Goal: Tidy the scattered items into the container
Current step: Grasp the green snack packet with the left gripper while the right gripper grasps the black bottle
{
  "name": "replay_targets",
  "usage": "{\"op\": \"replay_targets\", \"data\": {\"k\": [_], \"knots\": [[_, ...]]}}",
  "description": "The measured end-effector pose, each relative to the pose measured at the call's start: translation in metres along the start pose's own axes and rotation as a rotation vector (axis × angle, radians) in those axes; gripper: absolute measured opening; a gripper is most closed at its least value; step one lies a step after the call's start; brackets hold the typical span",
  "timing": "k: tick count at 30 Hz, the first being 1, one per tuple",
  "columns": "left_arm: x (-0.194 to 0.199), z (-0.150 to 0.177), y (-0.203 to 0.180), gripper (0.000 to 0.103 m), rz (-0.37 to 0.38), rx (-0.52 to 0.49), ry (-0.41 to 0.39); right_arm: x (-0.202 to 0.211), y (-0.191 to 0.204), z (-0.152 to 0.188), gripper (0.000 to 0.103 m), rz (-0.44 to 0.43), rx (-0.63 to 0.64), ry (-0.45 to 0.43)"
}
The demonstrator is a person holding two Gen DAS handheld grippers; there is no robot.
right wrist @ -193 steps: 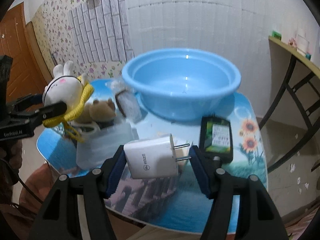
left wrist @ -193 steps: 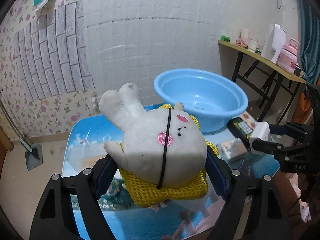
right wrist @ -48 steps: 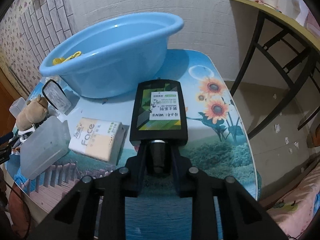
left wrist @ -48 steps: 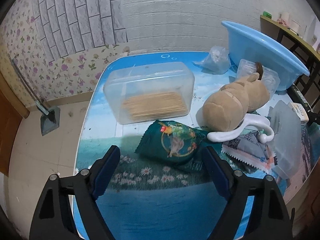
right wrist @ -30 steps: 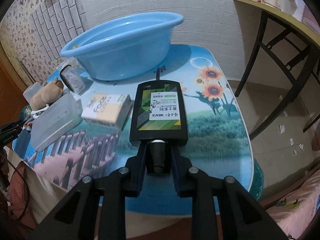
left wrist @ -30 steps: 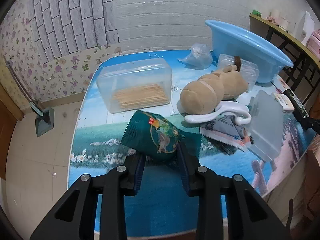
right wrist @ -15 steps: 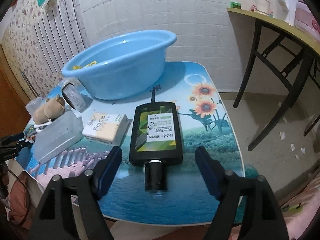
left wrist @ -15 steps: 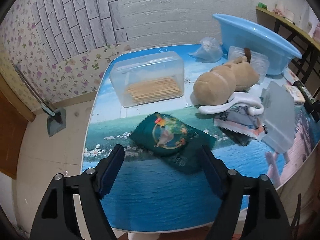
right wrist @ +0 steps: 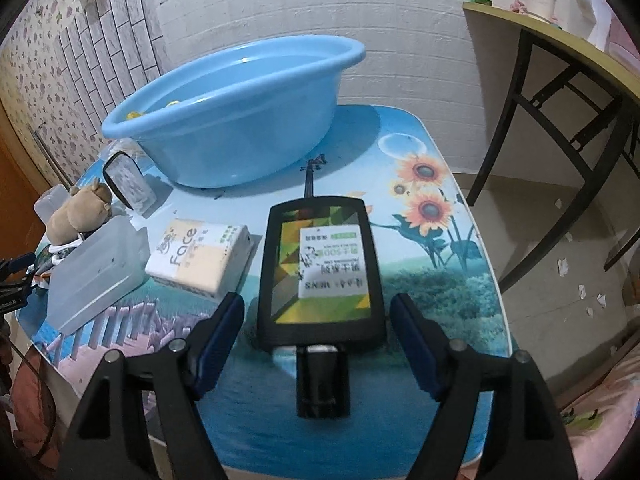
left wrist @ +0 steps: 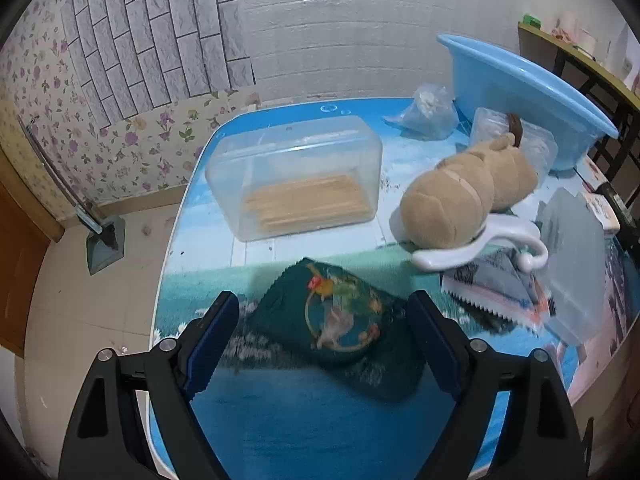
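We counted one blue basin (right wrist: 236, 116) at the far side of the table (right wrist: 432, 280), with something small and yellow just showing over its rim; the rest of its inside was hidden from us. One black flat bottle (right wrist: 320, 272) with a green and yellow label lay on its back on the table, cap toward us, between the spread fingers of our right gripper (right wrist: 318, 340), which held nothing; the fingers stood apart from the bottle's sides. One pack of tissues (right wrist: 198, 256) lay just left of the bottle, and beyond it one frosted plastic box (right wrist: 96, 276) lay on its side.

In the left wrist view, one dark green snack bag (left wrist: 332, 316) lay flat on the table between the wide-apart fingers of our left gripper (left wrist: 322, 332), which also held nothing; it was blurred, and we could not tell whether the pads touched it. Behind it stood one clear tub (left wrist: 296, 184) with a layer of thin wooden sticks on its bottom. To the right, one tan plush toy (left wrist: 464, 200) rested across one white hook-shaped piece (left wrist: 480, 248), with one grey sachet (left wrist: 496, 288) partly under that. One small clear bag (left wrist: 428, 112) lay near the basin, and a second clear tub (left wrist: 540, 148) stood behind the plush, its contents unclear.
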State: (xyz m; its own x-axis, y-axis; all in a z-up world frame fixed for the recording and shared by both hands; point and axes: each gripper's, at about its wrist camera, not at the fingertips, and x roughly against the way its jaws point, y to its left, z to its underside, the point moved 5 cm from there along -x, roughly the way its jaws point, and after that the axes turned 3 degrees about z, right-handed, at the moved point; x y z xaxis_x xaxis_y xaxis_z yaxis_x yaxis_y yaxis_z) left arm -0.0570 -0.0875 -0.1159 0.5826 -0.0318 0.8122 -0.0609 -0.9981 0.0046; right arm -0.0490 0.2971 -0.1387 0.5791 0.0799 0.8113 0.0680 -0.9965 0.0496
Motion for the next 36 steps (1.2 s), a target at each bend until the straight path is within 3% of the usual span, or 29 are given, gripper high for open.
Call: {"op": "replay_targets", "data": {"k": [5, 7, 9, 11, 12, 13, 14, 17, 21, 30, 35, 36], "knots": [[-0.002, 0.001, 0.003, 0.086, 0.024, 0.017, -0.007, -0.005, 0.005, -0.002, 0.076, 0.009, 0.009, 0.007], [-0.001, 0.003, 0.003, 0.079, 0.052, 0.023, -0.008, -0.006, 0.006, -0.002, 0.076, 0.016, 0.020, 0.001], [0.003, 0.005, 0.002, 0.058, 0.060, 0.016, -0.026, -0.007, 0.006, -0.002, 0.076, 0.030, 0.026, -0.007], [0.006, 0.006, 0.000, 0.046, 0.076, 0.004, -0.033, -0.009, 0.005, -0.003, 0.076, 0.055, 0.034, -0.012], [0.007, 0.007, -0.002, 0.033, 0.083, 0.000, -0.033, -0.009, 0.005, -0.003, 0.075, 0.054, 0.034, -0.017], [0.008, 0.007, -0.003, 0.031, 0.085, -0.005, -0.038, -0.008, 0.005, -0.003, 0.072, 0.045, 0.026, -0.027], [0.010, 0.008, -0.004, 0.030, 0.080, -0.008, -0.043, -0.006, 0.003, -0.003, 0.061, 0.043, 0.008, -0.042], [0.015, 0.006, -0.006, 0.014, 0.068, -0.019, -0.059, -0.004, -0.001, -0.002, 0.061, 0.018, -0.019, -0.044], [0.029, -0.002, -0.008, 0.011, 0.059, -0.025, -0.099, 0.001, -0.001, 0.000, 0.061, 0.000, -0.023, -0.053], [0.065, -0.023, -0.014, 0.005, 0.067, -0.036, -0.194, 0.038, 0.017, -0.013, 0.061, -0.035, 0.020, -0.166], [0.048, -0.016, -0.018, 0.004, 0.094, -0.052, -0.124, 0.050, 0.023, -0.021, 0.061, -0.076, 0.029, -0.192], [0.045, -0.013, -0.017, 0.008, 0.095, -0.043, -0.116, 0.050, 0.024, -0.020, 0.061, -0.075, 0.030, -0.190]]}}
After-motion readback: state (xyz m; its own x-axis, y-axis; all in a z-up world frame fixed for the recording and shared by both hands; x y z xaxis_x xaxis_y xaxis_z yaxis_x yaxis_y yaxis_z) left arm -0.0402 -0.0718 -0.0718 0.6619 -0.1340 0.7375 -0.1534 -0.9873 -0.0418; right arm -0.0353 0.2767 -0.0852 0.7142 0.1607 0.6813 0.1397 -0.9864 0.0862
